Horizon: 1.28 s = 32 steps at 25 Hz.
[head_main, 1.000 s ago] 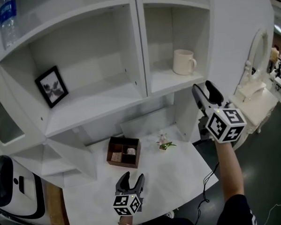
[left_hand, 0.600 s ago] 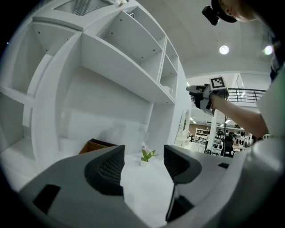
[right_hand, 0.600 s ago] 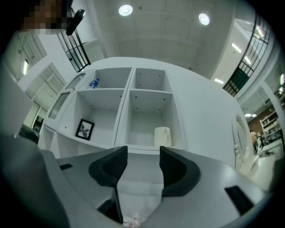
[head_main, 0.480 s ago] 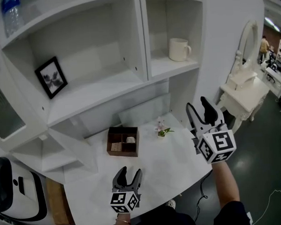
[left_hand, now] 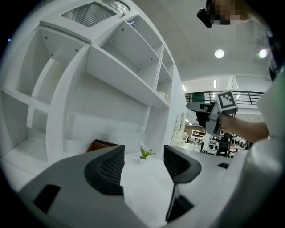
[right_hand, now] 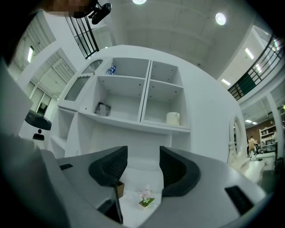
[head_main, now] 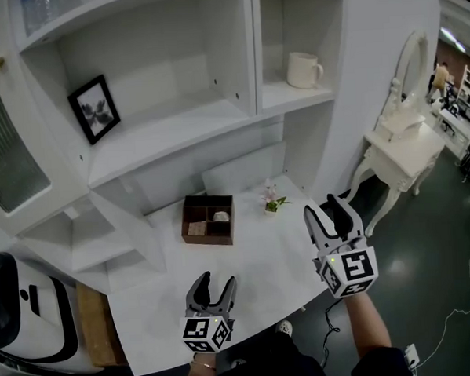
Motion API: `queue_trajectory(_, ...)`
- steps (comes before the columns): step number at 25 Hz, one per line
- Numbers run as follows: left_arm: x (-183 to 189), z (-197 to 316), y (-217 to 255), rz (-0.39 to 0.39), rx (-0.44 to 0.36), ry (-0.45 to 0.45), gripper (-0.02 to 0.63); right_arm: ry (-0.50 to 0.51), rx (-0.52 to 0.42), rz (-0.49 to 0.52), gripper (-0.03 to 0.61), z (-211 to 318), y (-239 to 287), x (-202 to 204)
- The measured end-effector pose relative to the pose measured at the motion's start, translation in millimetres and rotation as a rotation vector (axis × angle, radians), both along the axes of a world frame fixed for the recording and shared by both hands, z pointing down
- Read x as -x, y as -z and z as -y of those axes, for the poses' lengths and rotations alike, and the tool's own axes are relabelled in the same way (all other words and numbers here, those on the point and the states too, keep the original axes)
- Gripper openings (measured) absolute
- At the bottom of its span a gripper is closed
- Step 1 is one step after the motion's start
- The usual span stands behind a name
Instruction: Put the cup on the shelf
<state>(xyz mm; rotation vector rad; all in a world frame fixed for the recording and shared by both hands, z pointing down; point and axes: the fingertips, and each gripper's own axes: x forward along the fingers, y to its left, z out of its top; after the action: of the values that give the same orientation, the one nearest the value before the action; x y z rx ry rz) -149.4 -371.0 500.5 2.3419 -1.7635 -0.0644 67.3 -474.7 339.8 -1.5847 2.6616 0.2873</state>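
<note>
In the head view the left gripper [head_main: 215, 286] sits lowest, at about 6 o'clock, over the near edge of the white desk [head_main: 259, 276]. Its jaws are spread and its own view shows only bare desktop between them. The right gripper [head_main: 328, 216] hangs at about 4 o'clock, over the desk's right edge. Its jaws are likewise parted and nothing is between them.

Farther in, toward the middle of the desk, are a small wooden box [head_main: 207, 219] and, just to its right, a tiny potted flower [head_main: 272, 202]. Neither is touched.

Beyond and above, at about 1 o'clock, the cup [head_main: 303, 70] stands upright in the right-hand compartment of the shelf [head_main: 297, 98], handle turned right, well apart from both grippers. A framed picture [head_main: 94, 109] leans in the left compartment, at about 11 o'clock.

By my judgement the placing step is done: the cup is on its board and both grippers are free. The next move calls for little beyond keeping both grippers low and clear of the shelf.
</note>
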Motion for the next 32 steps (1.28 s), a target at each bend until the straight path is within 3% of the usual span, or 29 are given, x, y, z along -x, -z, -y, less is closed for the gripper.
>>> queue_trajectory(13, 3.2, -51.8, -17.7, 0.021, 0.006, -0.013, 0.276, 0.005, 0.194, -0.032, 0.23, -78.7, -115.6, 18.0)
queue_trajectory(18, 0.0, -70.6, -32.4, 0.044, 0.022, -0.046, 0.276, 0.017, 0.23, -0.107, 0.229, -104.9, -153.7, 21.4)
queue_trajectory(25, 8.1, -100.3, -61.4, 0.038, 0.089, -0.031, 0.276, -0.02, 0.375, -0.04, 0.225, -149.7, -209.4, 27.3)
queue_trajectory(32, 20.3, -102.1, -54.8, 0.045, 0.061, -0.005, 0.276, -0.013, 0.354, -0.055, 0.224, -157.3, -206.4, 33.8)
